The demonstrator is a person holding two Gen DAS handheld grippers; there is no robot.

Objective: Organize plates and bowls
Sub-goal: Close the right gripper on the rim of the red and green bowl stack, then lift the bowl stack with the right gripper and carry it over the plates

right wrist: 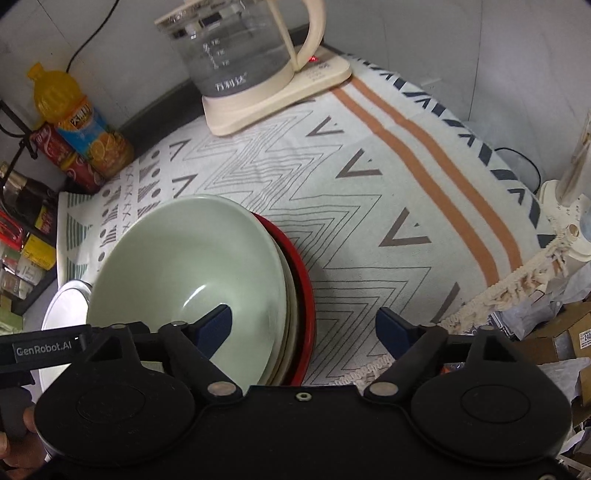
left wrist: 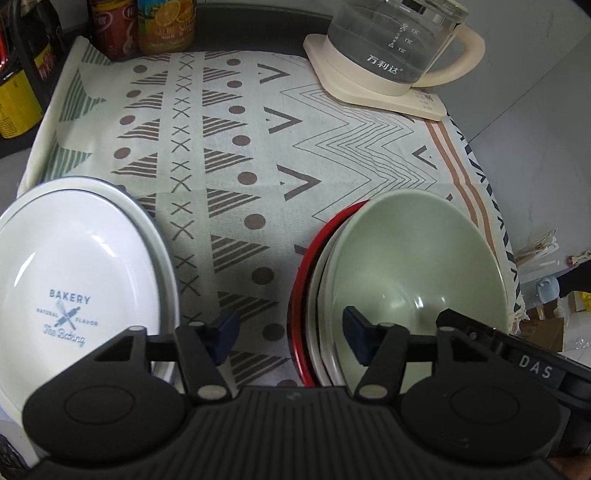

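Observation:
A pale green bowl [left wrist: 417, 266] sits on top of a stack with a cream bowl and a red bowl [left wrist: 301, 280] beneath it, on the patterned cloth. It also shows in the right wrist view [right wrist: 184, 266], with the red rim [right wrist: 304, 295] beside it. A white "BAKERY" plate [left wrist: 74, 280] rests on another white plate at the left. My left gripper [left wrist: 288, 334] is open and empty, above the cloth between the plates and the bowls. My right gripper [right wrist: 304, 328] is open and empty, its left finger over the green bowl's inside, its right finger over the cloth.
A glass kettle on a cream base [left wrist: 391, 55] stands at the back right of the cloth [left wrist: 240, 155]. Drink bottles [left wrist: 166, 26] and cans stand at the back left. A rack of packets [right wrist: 22, 236] is at the left. Boxes and clutter [right wrist: 554, 332] lie beyond the cloth's right fringe.

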